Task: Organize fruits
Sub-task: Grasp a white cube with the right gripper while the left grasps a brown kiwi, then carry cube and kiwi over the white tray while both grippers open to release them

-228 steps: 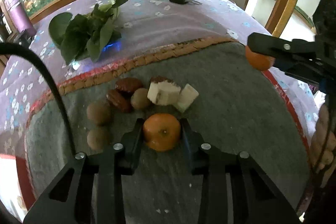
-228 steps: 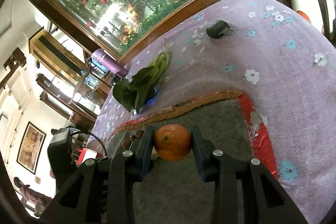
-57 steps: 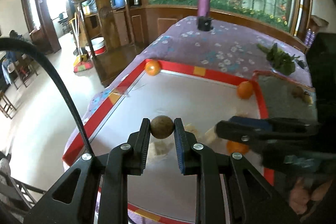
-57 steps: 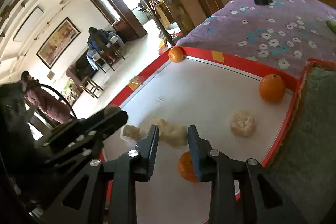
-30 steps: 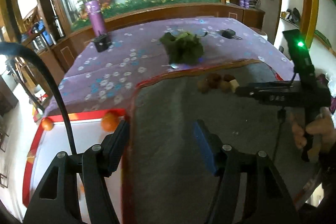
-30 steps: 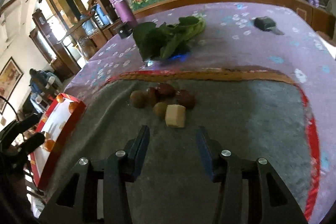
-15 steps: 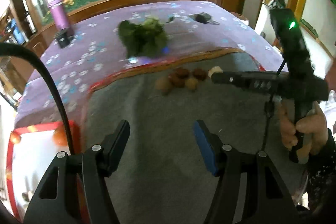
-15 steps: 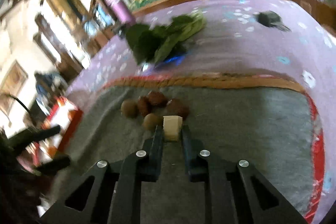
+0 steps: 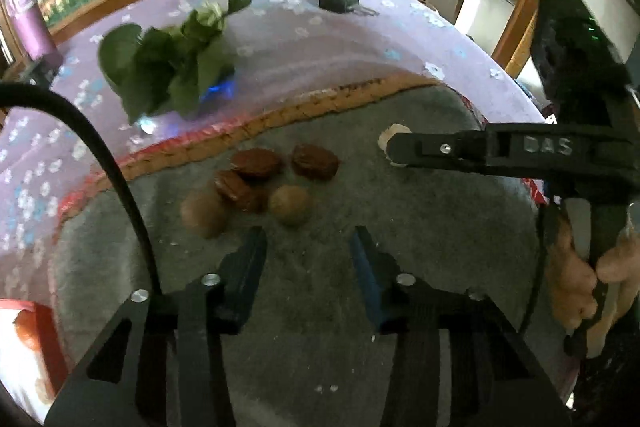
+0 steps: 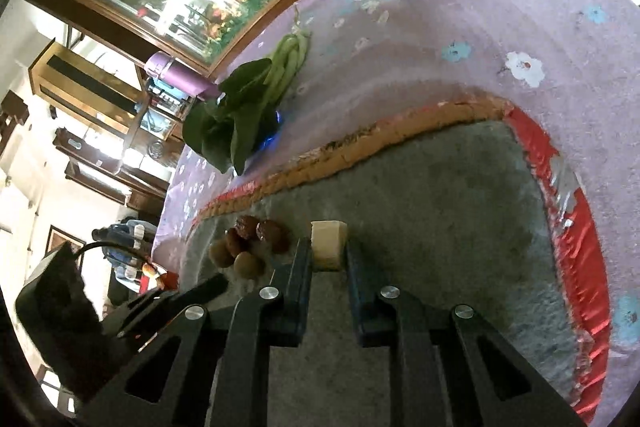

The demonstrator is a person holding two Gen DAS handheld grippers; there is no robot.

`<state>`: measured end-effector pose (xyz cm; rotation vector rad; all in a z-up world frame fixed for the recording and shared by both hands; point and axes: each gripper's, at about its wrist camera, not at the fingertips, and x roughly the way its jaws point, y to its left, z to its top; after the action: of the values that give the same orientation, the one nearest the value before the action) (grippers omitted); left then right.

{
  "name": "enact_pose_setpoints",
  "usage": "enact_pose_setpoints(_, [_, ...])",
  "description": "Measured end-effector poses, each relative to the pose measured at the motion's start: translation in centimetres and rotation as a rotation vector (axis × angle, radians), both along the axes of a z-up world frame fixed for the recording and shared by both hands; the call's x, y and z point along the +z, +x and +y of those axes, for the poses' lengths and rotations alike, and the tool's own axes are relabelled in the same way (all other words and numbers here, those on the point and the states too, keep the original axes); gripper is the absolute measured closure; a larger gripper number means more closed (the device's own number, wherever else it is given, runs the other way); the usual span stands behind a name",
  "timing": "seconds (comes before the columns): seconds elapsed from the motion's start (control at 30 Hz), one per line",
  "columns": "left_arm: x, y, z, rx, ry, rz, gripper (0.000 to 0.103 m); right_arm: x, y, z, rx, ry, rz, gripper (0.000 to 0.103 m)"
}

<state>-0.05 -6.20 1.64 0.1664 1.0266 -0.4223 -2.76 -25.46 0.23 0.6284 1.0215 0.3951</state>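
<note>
Grey mat [image 9: 400, 227] on the table, fruit still to sort: three red-brown dates [image 9: 256, 163] and two brown round fruits [image 9: 290, 205] clustered near its gold-braided far edge.

Right gripper [image 10: 326, 255]: clenched on a pale fruit chunk [image 10: 328, 243] just right of that cluster.

Left gripper [image 9: 306, 247]: closing, nothing between the jaws, just before the cluster.

Red-rimmed tray [image 9: 24, 343] left of the mat already holds orange fruit.

Lettering on the right gripper reads roughly "DAS".

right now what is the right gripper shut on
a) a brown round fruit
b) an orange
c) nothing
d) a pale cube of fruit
d: in the right wrist view the right gripper has its pads pressed on both sides of the pale cube, clear of the brown fruits on the grey mat.
</note>
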Motion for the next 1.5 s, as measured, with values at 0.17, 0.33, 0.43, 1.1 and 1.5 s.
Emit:
enact_pose_setpoints(0.17, [-0.3,1.3,-0.5,-0.012,0.014,-0.011,0.067,-0.2,0.0,0.0,0.011,0.003,0.010,0.086])
enact_pose_setpoints(0.33, [-0.5,2.7,-0.9,-0.024,0.022,-0.018,0.067,-0.2,0.0,0.1,0.021,0.007,0.013,0.086])
enact_pose_setpoints(0.43, [-0.7,2.7,-1.3,-0.033,0.037,-0.039,0.070,-0.2,0.0,0.3,0.023,0.003,0.012,0.086])
enact_pose_setpoints(1.1, [3.1,-4.2,4.4,0.135,-0.019,-0.176,0.083,0.4,-0.1,1.1,0.044,-0.045,-0.059,0.086])
enact_pose_setpoints(1.5, [8.3,-11.8,14.1,0.392,0.060,-0.375,0.083,3.3,-2.3,6.6,0.133,-0.076,-0.210,0.086])
